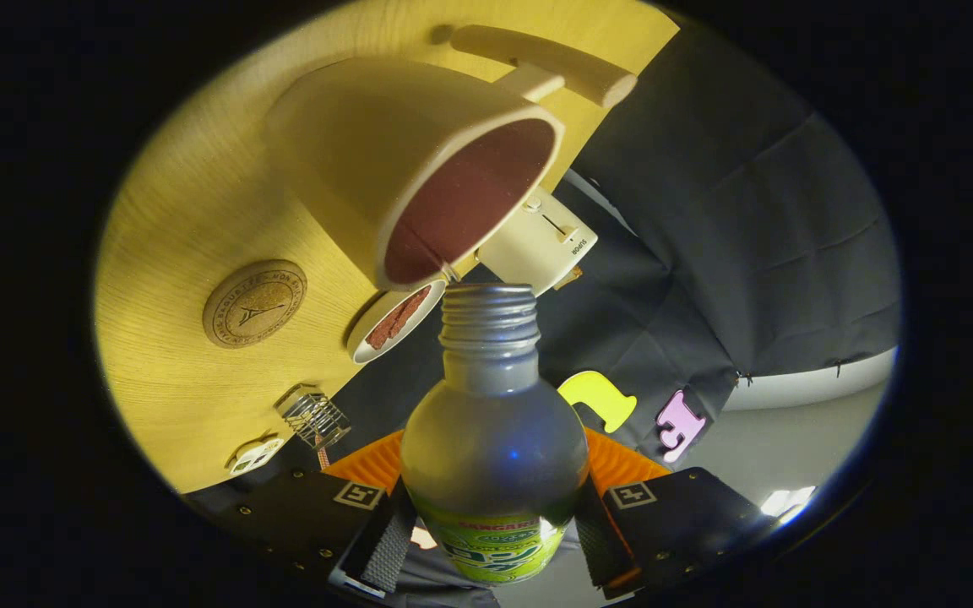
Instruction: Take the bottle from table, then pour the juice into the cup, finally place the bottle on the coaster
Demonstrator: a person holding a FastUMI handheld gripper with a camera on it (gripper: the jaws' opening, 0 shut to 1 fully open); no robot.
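While the gripper [493, 523] clenches the bottle [495, 439] with a finger pressed against each flank, the bottle's base is cut off below the fingers, and its label is only partly seen and hard to make out. The bottle is clear plastic with a rounded shoulder and a ribbed, threaded neck; no cap sits on it. Its open mouth points toward twelve o'clock and sits just at the lip of the cup [419, 169], almost touching it.

The cup is a smooth, pale cylinder with a dark reddish inside; whether liquid is in it cannot be told. Its opening faces the bottle, and the whole scene appears strongly tilted. At one o'clock of the cup lies a pale wooden bar-shaped piece [550, 63], partly hidden by the cup's rim.

The table [199, 338] is light wood with fine grain. At ten o'clock of the bottle neck rests the coaster [255, 304], a round cork disc with a stamped ring pattern, well apart from the bottle. Just beside the neck, at nine o'clock, a small white dish [394, 325] holds something reddish, half covered by the cup. A small wire object [313, 415] stands at the table's edge.
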